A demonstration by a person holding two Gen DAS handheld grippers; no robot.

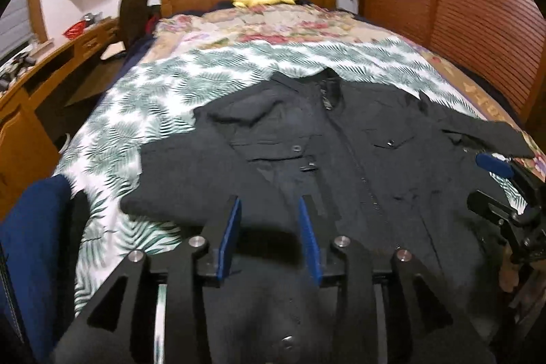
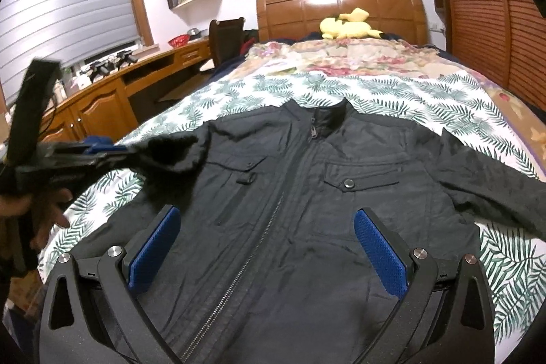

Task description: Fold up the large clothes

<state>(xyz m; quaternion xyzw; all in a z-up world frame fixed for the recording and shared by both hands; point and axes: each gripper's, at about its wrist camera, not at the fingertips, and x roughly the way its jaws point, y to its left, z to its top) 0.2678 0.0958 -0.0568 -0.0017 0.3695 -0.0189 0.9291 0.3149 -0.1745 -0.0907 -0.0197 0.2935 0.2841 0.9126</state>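
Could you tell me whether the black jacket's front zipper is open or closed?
Closed: the jacket lies front up, zipper pull at the collar.

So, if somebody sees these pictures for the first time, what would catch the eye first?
First, the black jacket, zipped and spread front-up on the leaf-print sheet in the middle of the bed. Then the yellow plush toy lying by the wooden headboard. In the near foreground, the blue pads of the right hand-held gripper stand wide apart above the jacket.

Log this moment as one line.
jacket: spread on bed, zipped | left tool: open, empty | right tool: open, empty, over jacket | folds: none
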